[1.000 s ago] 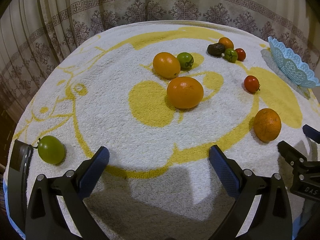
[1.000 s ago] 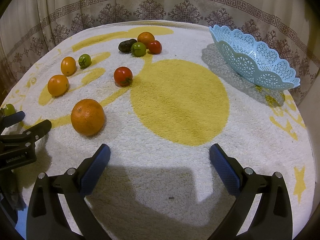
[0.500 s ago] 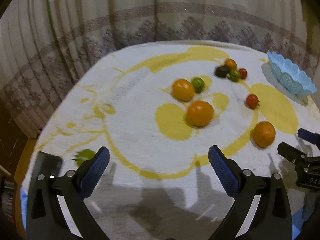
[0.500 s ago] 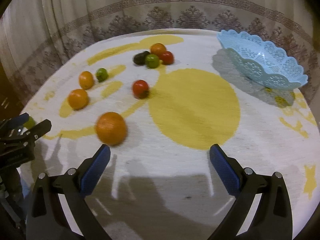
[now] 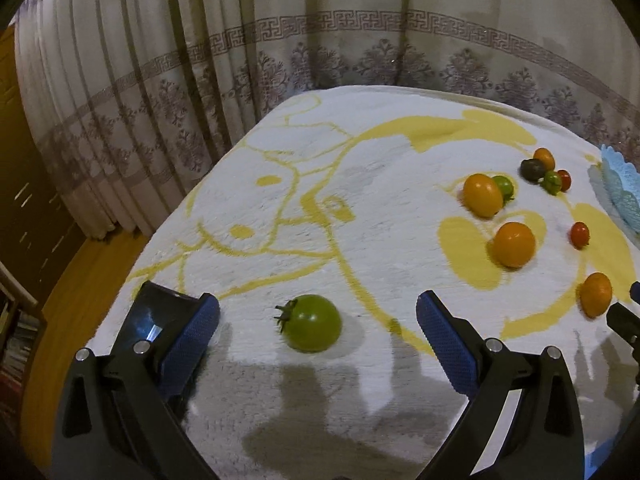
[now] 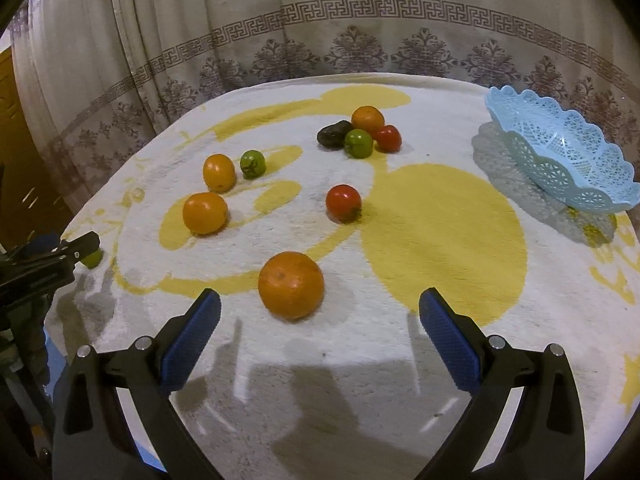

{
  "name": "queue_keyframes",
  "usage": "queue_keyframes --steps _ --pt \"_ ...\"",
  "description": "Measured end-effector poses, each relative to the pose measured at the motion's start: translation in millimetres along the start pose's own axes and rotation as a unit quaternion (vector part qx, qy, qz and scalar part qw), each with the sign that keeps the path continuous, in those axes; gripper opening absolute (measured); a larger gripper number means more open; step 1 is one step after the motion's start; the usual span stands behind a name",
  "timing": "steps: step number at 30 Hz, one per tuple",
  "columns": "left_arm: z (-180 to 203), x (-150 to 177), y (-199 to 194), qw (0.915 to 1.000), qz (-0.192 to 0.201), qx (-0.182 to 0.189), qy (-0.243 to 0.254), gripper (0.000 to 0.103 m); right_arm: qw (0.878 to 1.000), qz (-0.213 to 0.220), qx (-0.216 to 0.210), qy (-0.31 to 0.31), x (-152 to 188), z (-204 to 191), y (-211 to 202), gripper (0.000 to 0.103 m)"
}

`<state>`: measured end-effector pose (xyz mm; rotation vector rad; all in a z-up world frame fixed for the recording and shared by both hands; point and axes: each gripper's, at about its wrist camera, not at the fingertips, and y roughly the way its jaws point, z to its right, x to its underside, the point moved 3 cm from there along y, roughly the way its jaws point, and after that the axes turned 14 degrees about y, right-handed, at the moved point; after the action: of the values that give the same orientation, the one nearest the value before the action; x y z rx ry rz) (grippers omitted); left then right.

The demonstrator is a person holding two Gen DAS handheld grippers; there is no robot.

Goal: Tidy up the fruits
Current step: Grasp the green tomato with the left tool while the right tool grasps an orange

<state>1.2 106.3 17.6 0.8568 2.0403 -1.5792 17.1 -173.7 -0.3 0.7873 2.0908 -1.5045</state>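
White-and-yellow towel (image 5: 360,208) before curtains: left gripper (image 5: 318,314) spread around green tomato (image 5: 312,322) at lower centre, right gripper (image 6: 320,314) spread near orange (image 6: 291,285); likely next, closing, carrying toward basket (image 6: 560,148).

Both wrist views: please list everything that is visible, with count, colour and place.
Oranges: four, orange; near, mid-left, far cluster.
Green tomatoes: three; left edge, beside an orange, cluster.
Red tomatoes: two; centre, cluster.
Dark fruit: one, blackish, cluster.
Basket: one, light blue, empty, far right.
Towel: one, white and yellow, under everything.
Curtain: beige, behind.
Left gripper: jaws open around a green tomato.
Right gripper: jaws open near an orange.
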Motion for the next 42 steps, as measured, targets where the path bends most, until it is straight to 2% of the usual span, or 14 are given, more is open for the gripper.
queue_keyframes --steps 5,8,30,36,40,41,42 --pt "-1 4 7 0.9999 -0.010 0.007 -0.003 0.097 1.000 0.000 -0.003 0.002 0 -1 1 0.101" --pt "-4 7 14 0.9997 -0.019 0.013 -0.006 0.092 1.000 0.000 -0.005 0.001 2 -2 1 0.101" --pt "-9 13 25 0.9991 -0.037 0.013 -0.018 0.091 1.000 -0.002 -0.009 0.000 5 -7 4 0.101" --pt "-9 13 27 0.9984 -0.040 0.033 -0.023 0.071 1.000 0.000 -0.014 -0.005 7 -11 3 0.101" --pt "-8 12 24 0.9977 -0.034 0.052 -0.028 0.040 1.000 0.002 -0.016 -0.004 7 -11 2 0.100" --pt "-9 12 22 0.9977 -0.032 0.052 -0.031 0.035 1.000 0.002 -0.017 -0.003 6 -11 2 0.100" --pt "-9 11 22 0.9977 -0.030 0.051 -0.032 0.034 1.000 0.003 -0.017 -0.003 6 -11 2 0.100"
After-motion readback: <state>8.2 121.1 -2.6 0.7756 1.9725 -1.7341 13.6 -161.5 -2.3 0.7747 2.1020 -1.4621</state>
